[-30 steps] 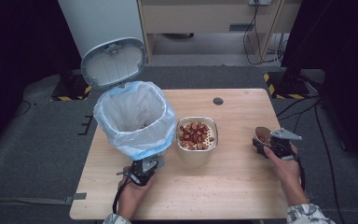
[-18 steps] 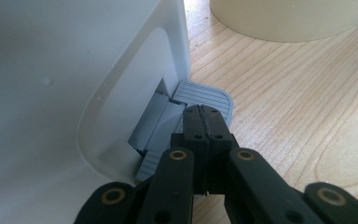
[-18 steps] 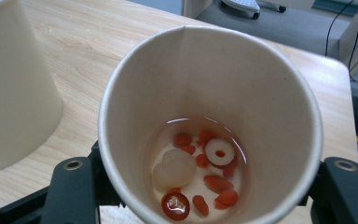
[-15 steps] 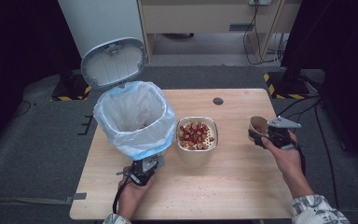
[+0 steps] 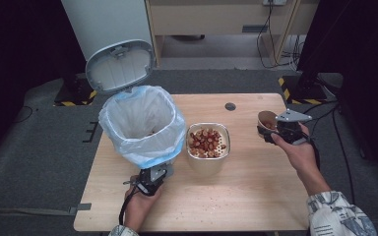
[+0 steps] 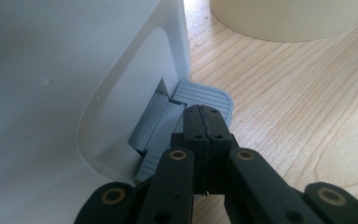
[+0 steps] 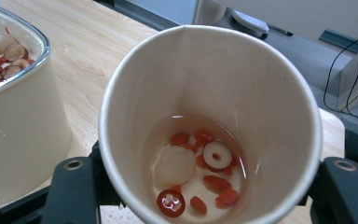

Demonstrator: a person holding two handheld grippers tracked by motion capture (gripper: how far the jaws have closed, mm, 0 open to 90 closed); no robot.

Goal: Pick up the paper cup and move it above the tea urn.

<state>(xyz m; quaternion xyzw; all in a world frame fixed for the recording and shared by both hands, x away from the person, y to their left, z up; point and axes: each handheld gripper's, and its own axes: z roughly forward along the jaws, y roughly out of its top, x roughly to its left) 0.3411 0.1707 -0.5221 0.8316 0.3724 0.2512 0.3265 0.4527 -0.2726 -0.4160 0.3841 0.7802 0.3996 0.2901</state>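
High view: my right gripper [image 5: 271,132] has its jaws clamped on a tan paper cup [image 5: 267,119], lifted over the right side of the pale wooden table [image 5: 256,196]. A little liquid with red berries and pale slices sits in the cup's bottom. My left gripper [image 5: 151,178], jaws together, presses the grey foot pedal [image 6: 205,95] of the white bag-lined bin [image 5: 140,123], its lid up. I judge the carry underway; next, bring the cup level towards the cream strainer bowl [image 5: 207,142] or bin, then tip.
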